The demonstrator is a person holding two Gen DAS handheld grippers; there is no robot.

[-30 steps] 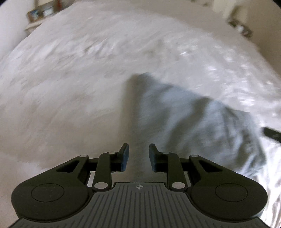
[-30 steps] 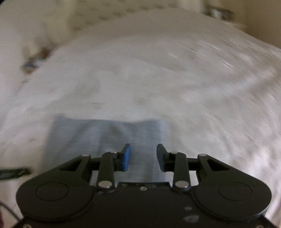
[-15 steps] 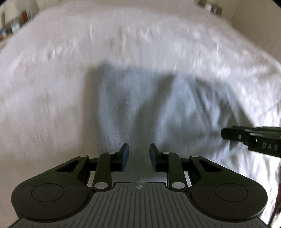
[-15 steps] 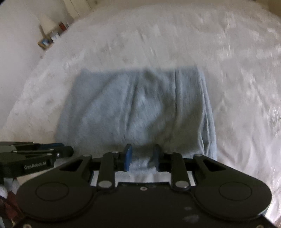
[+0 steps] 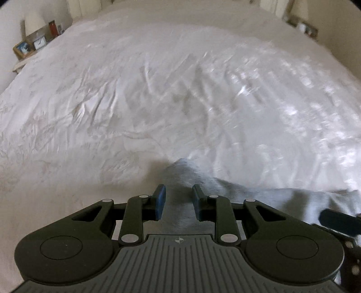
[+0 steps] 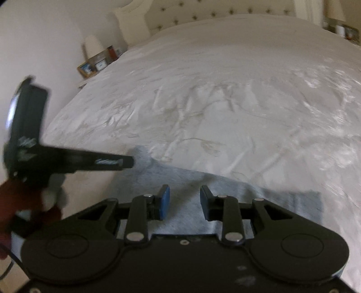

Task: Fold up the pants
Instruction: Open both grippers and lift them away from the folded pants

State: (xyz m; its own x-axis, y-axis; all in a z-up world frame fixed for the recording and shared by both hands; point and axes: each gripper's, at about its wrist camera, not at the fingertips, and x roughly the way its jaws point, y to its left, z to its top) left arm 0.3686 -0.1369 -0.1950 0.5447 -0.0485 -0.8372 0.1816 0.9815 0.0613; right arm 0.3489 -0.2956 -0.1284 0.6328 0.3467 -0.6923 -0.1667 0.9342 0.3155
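Note:
The grey-blue pants (image 6: 225, 198) lie folded flat on the white bed, close below both grippers. In the left wrist view the pants (image 5: 248, 193) show as a strip with a far-left corner just beyond my fingers. My left gripper (image 5: 178, 200) is open and empty above that corner. My right gripper (image 6: 183, 202) is open and empty above the middle of the fold. The left gripper also shows in the right wrist view (image 6: 126, 162), pointing at the pants' far-left corner. The near part of the pants is hidden under the gripper bodies.
The white wrinkled bedspread (image 5: 158, 90) fills both views. A bedside shelf with a lamp and picture frames (image 6: 97, 60) stands at the left. A tufted headboard (image 6: 203, 11) is at the far end. Another nightstand (image 5: 302, 24) is at the far right.
Both grippers have drawn back and tilted up, so the pants now sit low in both views. The right gripper's jaws have widened a little. The pants have not moved.

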